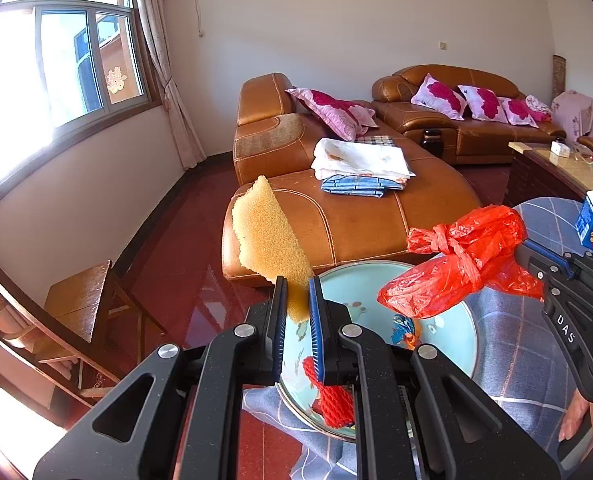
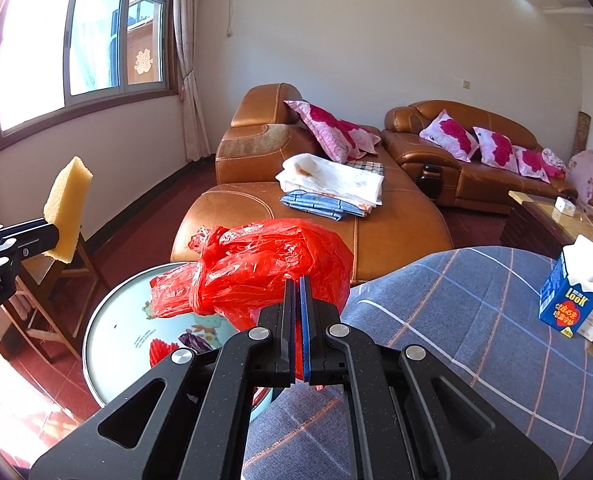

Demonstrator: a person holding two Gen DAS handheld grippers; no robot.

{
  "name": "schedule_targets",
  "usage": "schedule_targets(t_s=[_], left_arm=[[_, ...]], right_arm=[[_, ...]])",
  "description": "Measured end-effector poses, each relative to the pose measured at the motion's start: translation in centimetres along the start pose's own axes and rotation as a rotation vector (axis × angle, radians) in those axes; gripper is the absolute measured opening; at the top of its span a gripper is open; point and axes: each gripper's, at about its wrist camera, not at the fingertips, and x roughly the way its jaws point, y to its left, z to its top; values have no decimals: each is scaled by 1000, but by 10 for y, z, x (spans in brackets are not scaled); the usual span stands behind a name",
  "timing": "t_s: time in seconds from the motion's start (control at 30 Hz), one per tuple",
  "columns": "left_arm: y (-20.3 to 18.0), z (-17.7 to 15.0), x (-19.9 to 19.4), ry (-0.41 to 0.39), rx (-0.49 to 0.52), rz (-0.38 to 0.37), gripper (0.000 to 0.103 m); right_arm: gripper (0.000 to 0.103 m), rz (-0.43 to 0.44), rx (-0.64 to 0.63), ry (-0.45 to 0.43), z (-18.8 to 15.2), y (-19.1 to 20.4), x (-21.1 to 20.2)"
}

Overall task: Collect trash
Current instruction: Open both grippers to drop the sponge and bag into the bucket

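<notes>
My left gripper [image 1: 297,280] is shut on a yellow sponge [image 1: 266,236] and holds it up over the near rim of a round light-blue basin [image 1: 468,336]. The sponge also shows in the right wrist view [image 2: 68,212]. My right gripper [image 2: 297,280] is shut on a knotted red plastic bag [image 2: 256,268] and holds it above the basin [image 2: 112,344]. The bag also shows in the left wrist view [image 1: 464,264]. A red foam net [image 1: 334,404] lies in the basin, with a small blue and orange wrapper [image 1: 404,330] beside it.
A blue milk carton [image 2: 572,300] stands on the plaid blue cloth [image 2: 456,320] to the right. An orange leather sofa [image 2: 396,232] with folded cloths is behind the basin. A wooden stool [image 1: 80,304] stands at the left. A coffee table [image 2: 544,220] is at the far right.
</notes>
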Motion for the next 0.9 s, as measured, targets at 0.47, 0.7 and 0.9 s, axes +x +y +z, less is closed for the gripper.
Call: schedule_targets(t_s=[0.47,0.7,0.9], left_arm=[[-2,0,7,14,4,-19,11],[-1,-1,11,18,14,-45,13],[2,-3,17,29,3,-43,43]], right_arm=[[3,21,-56,7,-2,12,8],[3,25,-63,13,-1,14,12],[14,33,-81,33,-3,19,18]])
